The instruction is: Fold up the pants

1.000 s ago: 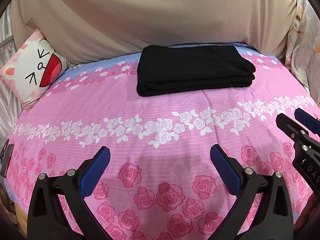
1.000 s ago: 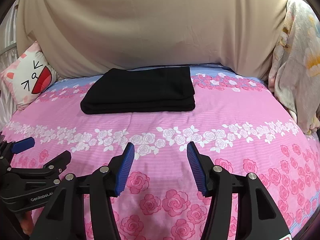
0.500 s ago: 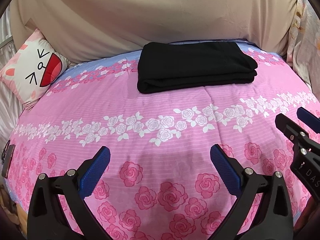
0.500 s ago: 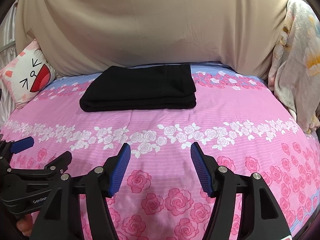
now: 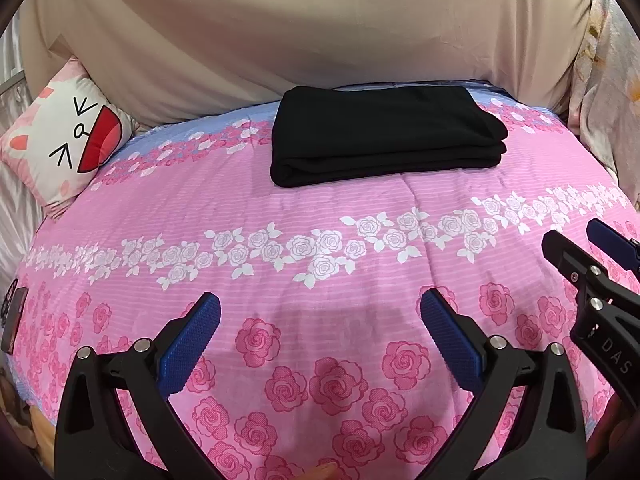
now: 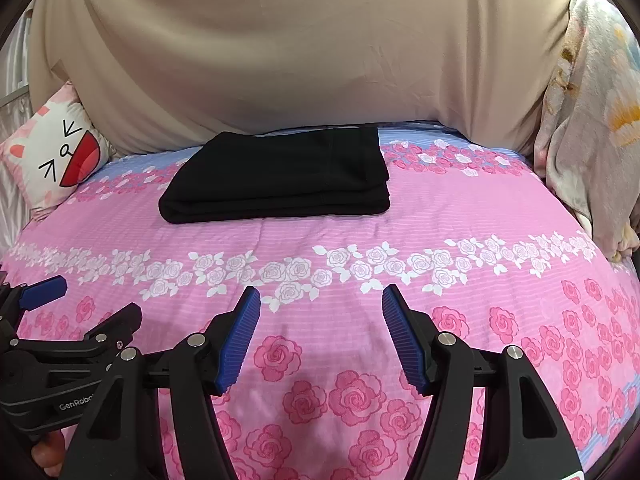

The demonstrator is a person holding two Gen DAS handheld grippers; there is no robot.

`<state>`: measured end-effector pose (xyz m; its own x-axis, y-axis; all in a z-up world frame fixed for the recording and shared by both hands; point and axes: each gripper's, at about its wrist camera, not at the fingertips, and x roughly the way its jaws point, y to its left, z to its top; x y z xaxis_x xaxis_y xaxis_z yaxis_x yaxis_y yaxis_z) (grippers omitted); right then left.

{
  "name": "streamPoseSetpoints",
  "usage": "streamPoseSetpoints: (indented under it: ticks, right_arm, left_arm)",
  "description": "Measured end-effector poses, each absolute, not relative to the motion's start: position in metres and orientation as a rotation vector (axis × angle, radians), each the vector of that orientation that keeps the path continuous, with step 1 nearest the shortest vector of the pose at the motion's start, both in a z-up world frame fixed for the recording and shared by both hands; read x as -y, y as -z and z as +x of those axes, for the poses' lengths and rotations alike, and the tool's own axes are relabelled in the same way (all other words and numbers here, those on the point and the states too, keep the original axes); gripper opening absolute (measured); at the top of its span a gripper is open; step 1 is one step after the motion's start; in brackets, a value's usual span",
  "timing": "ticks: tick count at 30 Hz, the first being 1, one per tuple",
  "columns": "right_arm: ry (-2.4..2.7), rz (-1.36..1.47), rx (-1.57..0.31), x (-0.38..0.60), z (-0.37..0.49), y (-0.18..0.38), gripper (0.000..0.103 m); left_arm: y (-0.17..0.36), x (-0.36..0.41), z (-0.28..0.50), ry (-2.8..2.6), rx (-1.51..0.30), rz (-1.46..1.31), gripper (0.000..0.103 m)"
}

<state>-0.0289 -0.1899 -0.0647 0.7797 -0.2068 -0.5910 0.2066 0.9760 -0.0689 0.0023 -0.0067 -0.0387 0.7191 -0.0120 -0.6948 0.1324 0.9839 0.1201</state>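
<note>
Black pants (image 5: 384, 132) lie folded into a neat rectangle at the far side of the pink rose bedspread (image 5: 320, 248); they also show in the right wrist view (image 6: 280, 172). My left gripper (image 5: 320, 312) is open and empty, hovering over the near part of the bed, well short of the pants. My right gripper (image 6: 320, 304) is open and empty too, beside the left one. The right gripper shows at the right edge of the left wrist view (image 5: 580, 248), and the left gripper at the left edge of the right wrist view (image 6: 80, 300).
A cat-face cushion (image 5: 64, 144) leans at the far left. A beige sheet (image 5: 320, 32) hangs behind the bed. A floral blanket (image 6: 592, 128) is piled at the right. A dark phone-like object (image 5: 12, 316) lies at the bed's left edge.
Both grippers have drawn back slightly from the pants. The right gripper's jaws have opened a little wider. The pants have not moved.
</note>
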Motion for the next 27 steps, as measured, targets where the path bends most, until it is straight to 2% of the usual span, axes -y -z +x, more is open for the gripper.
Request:
streamPoseSetpoints:
  ticks: [27]
  right_arm:
    - [0.226, 0.001, -0.644, 0.1886, -0.0311, 0.0662, 0.062]
  left_arm:
    - [0.0391, 0.0106, -0.0014, 0.085, -0.748, 0.184, 0.098]
